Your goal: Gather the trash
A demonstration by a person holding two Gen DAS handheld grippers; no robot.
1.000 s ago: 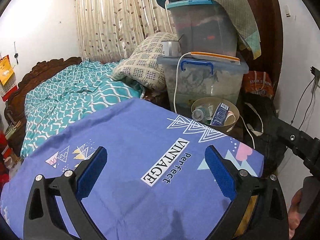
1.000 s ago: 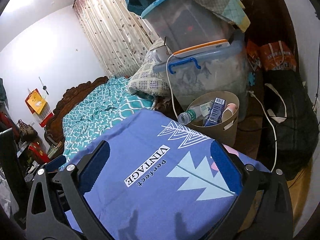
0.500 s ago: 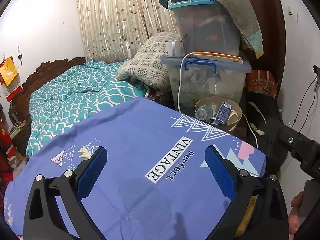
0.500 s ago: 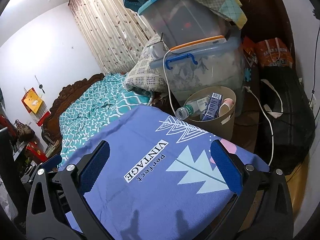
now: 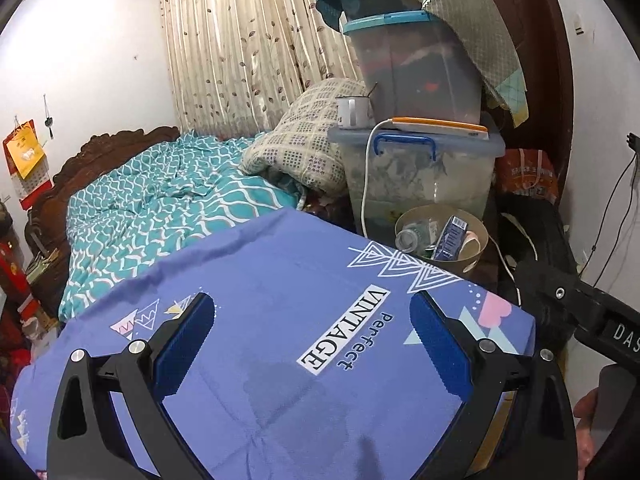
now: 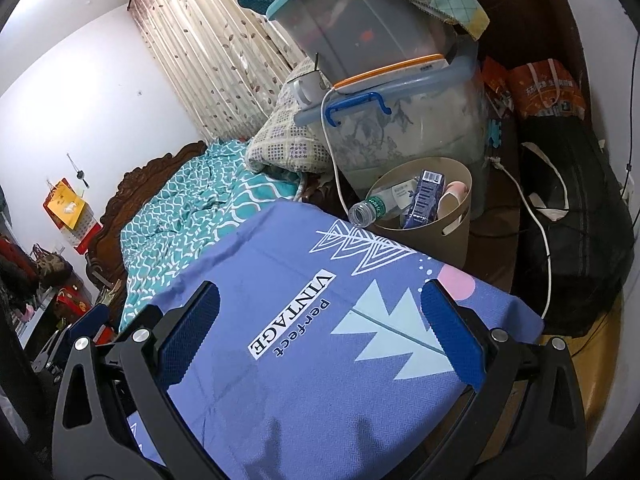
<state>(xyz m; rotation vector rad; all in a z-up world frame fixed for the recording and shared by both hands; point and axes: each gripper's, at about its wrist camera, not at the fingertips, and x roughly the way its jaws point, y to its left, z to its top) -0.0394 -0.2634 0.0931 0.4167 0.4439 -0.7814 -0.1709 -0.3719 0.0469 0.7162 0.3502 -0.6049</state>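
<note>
A purple printed cloth lettered "VINTAGE perfect" (image 5: 280, 320) is covering the counter. A bed with a teal wave-patterned quilt (image 5: 160, 196) is lying beyond its far edge, and a beige checked pillow (image 5: 304, 148) is leaning at the bed's end. Beside it, a clear plastic storage box with a blue handle (image 6: 404, 128) is carrying a smaller teal-lidded box (image 6: 360, 20) and a white enamel mug (image 5: 352, 112). Leaf-patterned cream curtains (image 5: 240, 48) are hanging behind.

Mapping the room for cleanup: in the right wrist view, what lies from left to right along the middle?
Yellow wall hanging → teal bedspread → checked pillow → tan trash bin → black bag.
</note>
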